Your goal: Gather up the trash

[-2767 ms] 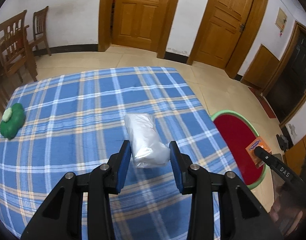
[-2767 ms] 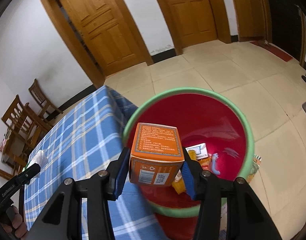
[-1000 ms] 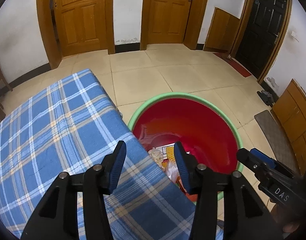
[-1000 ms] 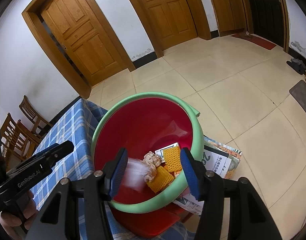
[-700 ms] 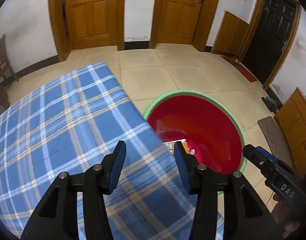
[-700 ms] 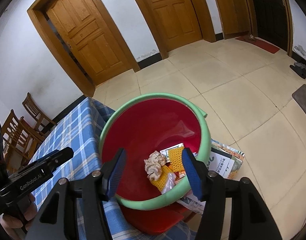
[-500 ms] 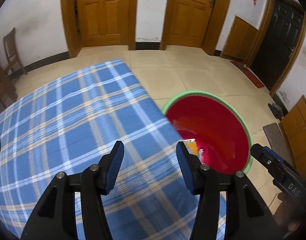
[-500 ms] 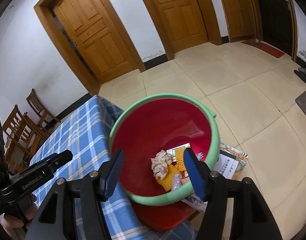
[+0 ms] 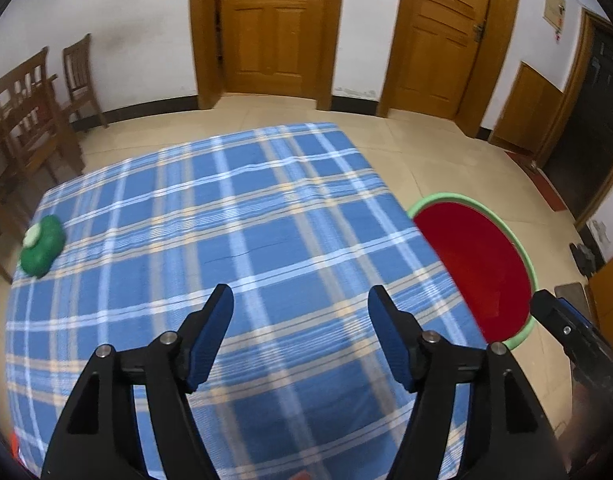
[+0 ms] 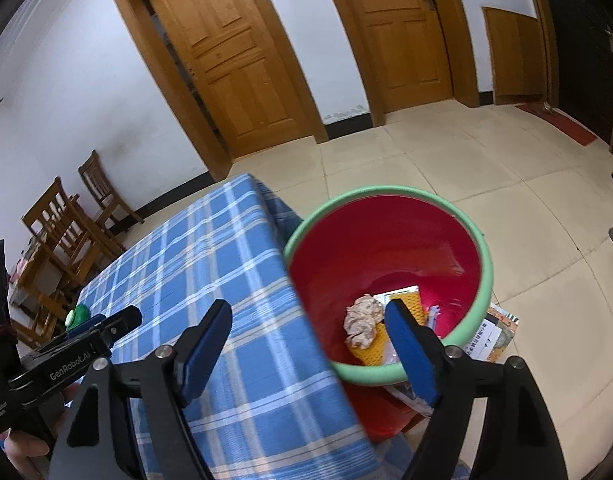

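Observation:
A red bin with a green rim (image 10: 390, 248) stands on the floor at the table's right edge; it also shows in the left wrist view (image 9: 472, 256). Inside it lie a crumpled paper wad (image 10: 360, 320) and orange wrappers (image 10: 406, 304). A green object with a white cap (image 9: 40, 246) lies at the far left of the blue plaid tablecloth (image 9: 234, 236). My left gripper (image 9: 300, 312) is open and empty above the cloth. My right gripper (image 10: 308, 328) is open and empty over the table's edge beside the bin.
Wooden chairs (image 9: 30, 120) stand beyond the table's left side. Two wooden doors (image 9: 272, 28) are in the far wall. Printed papers (image 10: 494, 332) lie on the tiled floor under the bin's right side. A dark doorway (image 9: 586, 128) is at the right.
The orange box and the white bag went into the bin. My left gripper has swung left from the bin to over the tablecloth. My right gripper has shifted slightly left. Both are empty.

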